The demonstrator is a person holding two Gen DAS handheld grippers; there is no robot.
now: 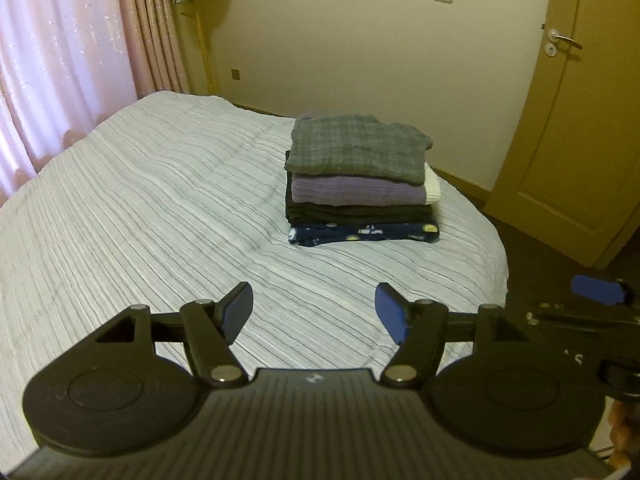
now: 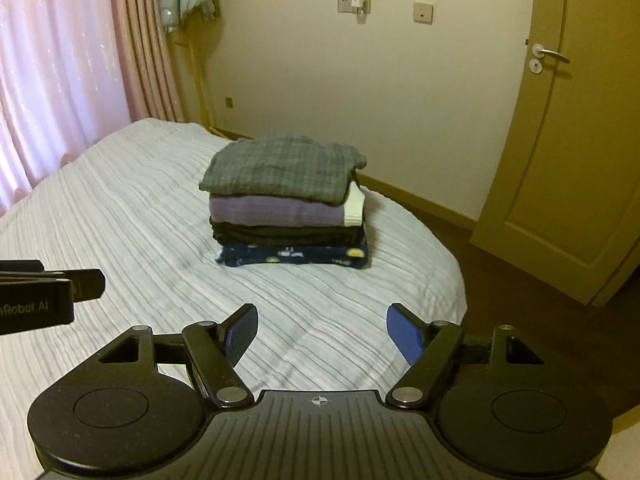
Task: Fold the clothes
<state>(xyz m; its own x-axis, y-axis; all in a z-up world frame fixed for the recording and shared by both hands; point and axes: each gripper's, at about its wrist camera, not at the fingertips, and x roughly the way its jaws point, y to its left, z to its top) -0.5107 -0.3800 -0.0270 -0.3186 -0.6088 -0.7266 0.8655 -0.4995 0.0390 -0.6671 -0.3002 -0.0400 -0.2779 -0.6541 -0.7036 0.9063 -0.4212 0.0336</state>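
Currently, quick notes:
stack: folded clothes [image 1: 358, 184] piled on the bed [image 1: 140, 208], toward its far right part, near the corner by the door [image 1: 568, 140]
layers: grey checked piece [image 2: 280, 168] on top, purple one [image 2: 276, 210] under it, a white edge [image 2: 355, 206] poking out right, a dark one, then navy printed piece [image 2: 294, 256] at bottom
loose clothes: none visible on the bed in either view
left gripper [image 1: 314, 312]: fingers spread apart, nothing between them, hanging over the near bed
right gripper [image 2: 322, 330]: fingers spread apart, empty, also well short of the stack
stage: fits a finished pile, or a pause between garments; cannot settle which
risk 1: stack sits near the bed edge; a nudge from the left could tip it floorward
risk 2: top grey piece overhangs and looks loosely laid; brushing it could slide it off or undo the fold
risk 3: soft bedding sinks; pressing close by could lean the pile
risk 4: grippers side by side, could knock each other
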